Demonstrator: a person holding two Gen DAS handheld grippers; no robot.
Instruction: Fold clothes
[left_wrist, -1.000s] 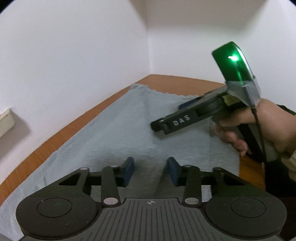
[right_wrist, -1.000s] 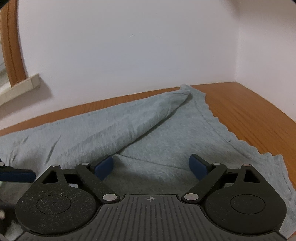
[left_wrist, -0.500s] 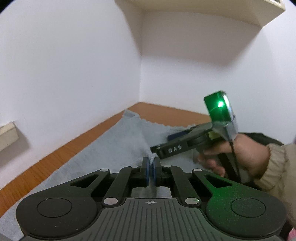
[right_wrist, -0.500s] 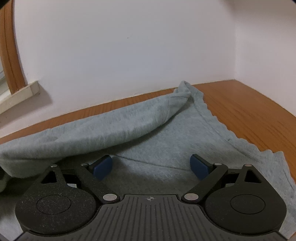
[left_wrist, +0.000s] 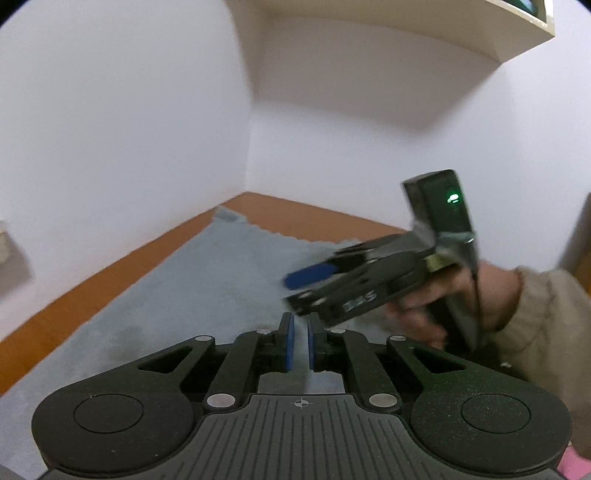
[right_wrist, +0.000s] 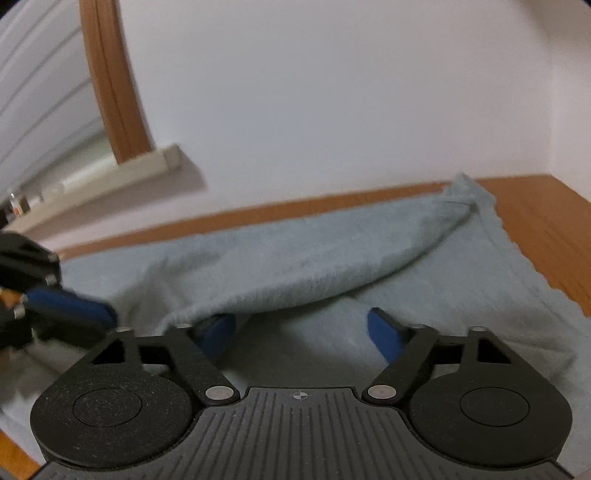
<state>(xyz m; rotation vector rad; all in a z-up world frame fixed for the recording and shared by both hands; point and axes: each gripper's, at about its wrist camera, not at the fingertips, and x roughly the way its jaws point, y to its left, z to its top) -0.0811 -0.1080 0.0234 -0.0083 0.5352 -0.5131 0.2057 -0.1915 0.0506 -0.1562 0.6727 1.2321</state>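
Change over the last second: my left gripper (left_wrist: 299, 326) goes from spread fingers to pressed together, nearly pad to pad, and comes up off the grey garment (right_wrist: 332, 258). A pale sliver shows between the pads, which I read as a thin edge of the fabric pinched there; the blur stops me confirming it. The right wrist view backs that up: a long fold of the garment, flat a second ago, now stands raised off the lower layer, running from the far corner towards my left fingers. My right gripper (right_wrist: 301, 323) was spread wide and is now closing. Its left finger (right_wrist: 218, 332) sits tucked under the raised fold, the other is over the flat layer, and neither pad presses on fabric yet. The garment otherwise lies spread on the wooden surface (right_wrist: 546, 221), along the wall. Judgement: first fold is just starting. One edge is picked up, second grip pending, nothing carried over yet.
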